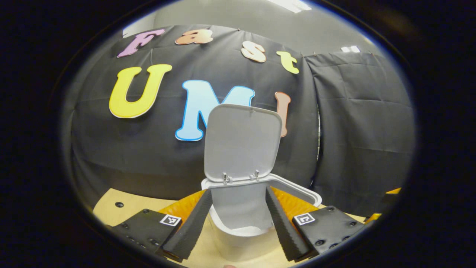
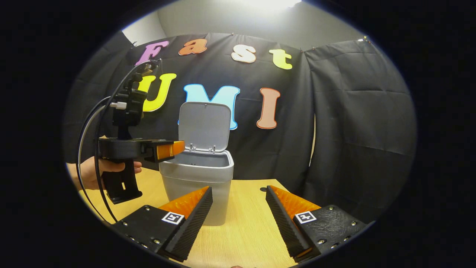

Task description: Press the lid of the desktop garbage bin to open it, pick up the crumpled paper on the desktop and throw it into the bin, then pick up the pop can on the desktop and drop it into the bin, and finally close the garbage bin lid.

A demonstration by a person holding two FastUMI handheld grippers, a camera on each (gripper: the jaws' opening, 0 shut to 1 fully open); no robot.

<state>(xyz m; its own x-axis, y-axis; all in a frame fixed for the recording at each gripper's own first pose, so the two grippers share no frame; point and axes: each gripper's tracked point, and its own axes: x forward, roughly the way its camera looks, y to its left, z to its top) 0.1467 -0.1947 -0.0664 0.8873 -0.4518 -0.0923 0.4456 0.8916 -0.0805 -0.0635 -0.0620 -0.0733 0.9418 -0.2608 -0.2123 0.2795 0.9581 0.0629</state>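
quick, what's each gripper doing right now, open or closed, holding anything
Left gripper: jaws open, empty, above the open bin.
Right gripper: jaws open, empty.

Wood table (image 2: 245,227) w/ open-lidded bin (image 2: 197,178) standing on it.

The pale grey plastic bin (image 2: 197,178) looks smooth and matt, and its flat rounded lid (image 2: 204,124) has the same dull finish, with small shiny metal-looking hinge clips at its base. Under the bin, the light wood-grain counter (image 2: 245,223) has a soft satin sheen. Behind the bin hangs creased matt black cloth (image 2: 353,123). The claw fingers (image 2: 191,219) carry ridged, rubbery-looking pads.
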